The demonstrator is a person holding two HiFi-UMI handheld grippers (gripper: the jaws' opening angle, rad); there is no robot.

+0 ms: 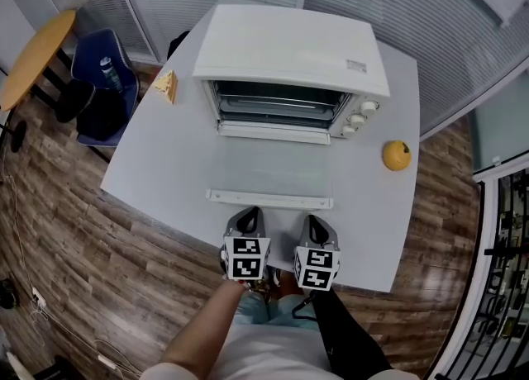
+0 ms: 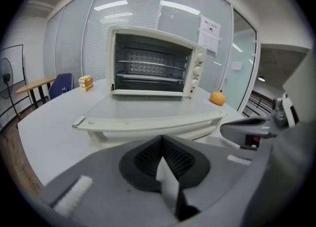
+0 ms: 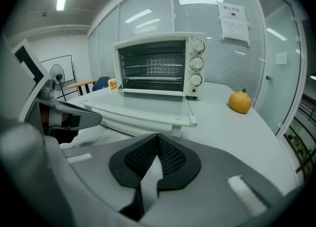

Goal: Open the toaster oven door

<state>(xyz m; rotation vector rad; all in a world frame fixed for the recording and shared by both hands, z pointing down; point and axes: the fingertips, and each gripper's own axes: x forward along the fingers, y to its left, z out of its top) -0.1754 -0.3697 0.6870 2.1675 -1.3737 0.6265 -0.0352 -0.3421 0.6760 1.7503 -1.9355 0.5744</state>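
Observation:
The white toaster oven (image 1: 291, 48) stands at the back of the white table (image 1: 165, 163). Its glass door (image 1: 273, 168) lies flat and fully open, and the white handle bar (image 1: 269, 199) points toward me. The wire rack inside shows in both gripper views, with the oven (image 2: 153, 63) (image 3: 160, 65) straight ahead. My left gripper (image 1: 249, 220) and right gripper (image 1: 316, 225) hover side by side at the table's near edge, just short of the handle. Both are shut, pads pressed together with nothing between them (image 2: 162, 157) (image 3: 157, 158).
An orange (image 1: 396, 155) sits on the table right of the oven. A small yellow stack (image 1: 167, 85) lies near the table's left corner. A blue chair (image 1: 103, 81) with a bottle and a wooden round table (image 1: 37, 52) stand to the left on the wood floor.

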